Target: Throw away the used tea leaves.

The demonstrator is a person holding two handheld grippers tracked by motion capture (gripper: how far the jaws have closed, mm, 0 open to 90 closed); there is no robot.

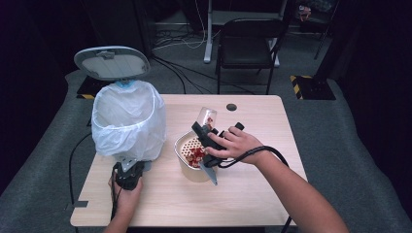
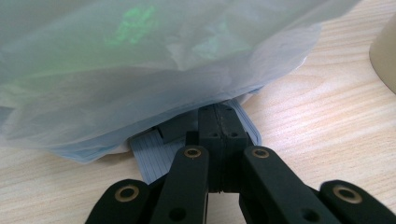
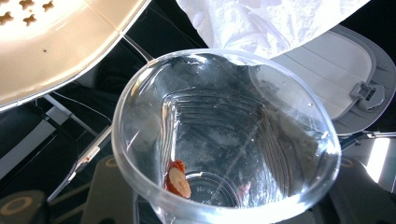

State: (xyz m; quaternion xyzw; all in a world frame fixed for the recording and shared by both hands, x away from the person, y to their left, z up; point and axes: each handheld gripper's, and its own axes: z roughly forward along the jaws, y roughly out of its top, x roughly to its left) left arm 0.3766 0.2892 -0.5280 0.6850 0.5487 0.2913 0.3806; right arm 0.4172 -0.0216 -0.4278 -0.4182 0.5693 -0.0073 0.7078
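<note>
A bin lined with a white bag (image 1: 128, 119) stands at the table's left, its grey lid (image 1: 111, 63) raised. My left gripper (image 1: 128, 171) sits low at the bin's base. In the left gripper view it (image 2: 219, 126) is shut, its tips on a ribbed blue-grey pedal (image 2: 149, 158) under the bag (image 2: 140, 70). My right gripper (image 1: 206, 133) is shut on a clear plastic cup (image 1: 207, 116), tipped over a beige perforated bowl (image 1: 187, 167) with red pieces (image 1: 196, 154) in it. Inside the cup (image 3: 224, 126) one red piece (image 3: 177, 179) clings near the bottom.
A round cable hole (image 1: 231, 107) lies in the table behind the bowl. A black chair (image 1: 248, 43) stands beyond the far edge, with cables on the floor beside it. The right gripper view takes in the bowl's rim (image 3: 56, 51) and the bin lid (image 3: 336, 70).
</note>
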